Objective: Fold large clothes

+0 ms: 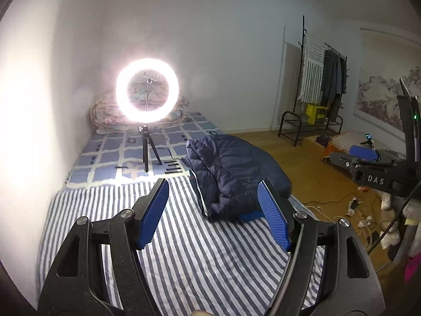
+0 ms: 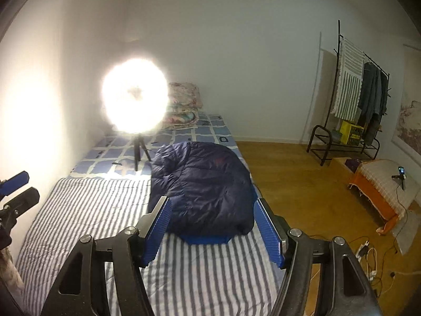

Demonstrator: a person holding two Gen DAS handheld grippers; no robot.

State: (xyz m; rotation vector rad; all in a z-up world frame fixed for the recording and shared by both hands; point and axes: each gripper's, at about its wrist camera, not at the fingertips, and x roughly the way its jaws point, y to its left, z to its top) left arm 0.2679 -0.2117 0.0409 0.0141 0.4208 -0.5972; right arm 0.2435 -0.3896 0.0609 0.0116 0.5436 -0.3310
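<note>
A dark navy puffer jacket (image 1: 231, 173) lies folded in a heap on the striped bed sheet (image 1: 184, 250), near the bed's right edge. It also shows in the right wrist view (image 2: 208, 187). My left gripper (image 1: 213, 187) is open and empty, held above the sheet in front of the jacket. My right gripper (image 2: 213, 205) is open and empty, its fingers on either side of the jacket's near end, above it. The right gripper also shows at the right edge of the left wrist view (image 1: 365, 155). The left gripper shows at the left edge of the right wrist view (image 2: 13, 184).
A lit ring light on a tripod (image 1: 147, 89) stands on the bed beyond the jacket. Folded quilts (image 2: 184, 105) lie at the bed's head by the wall. A clothes rack (image 2: 360, 100) stands at the far right. Cables (image 2: 368, 252) lie on the wooden floor beside a low orange bench (image 2: 381, 184).
</note>
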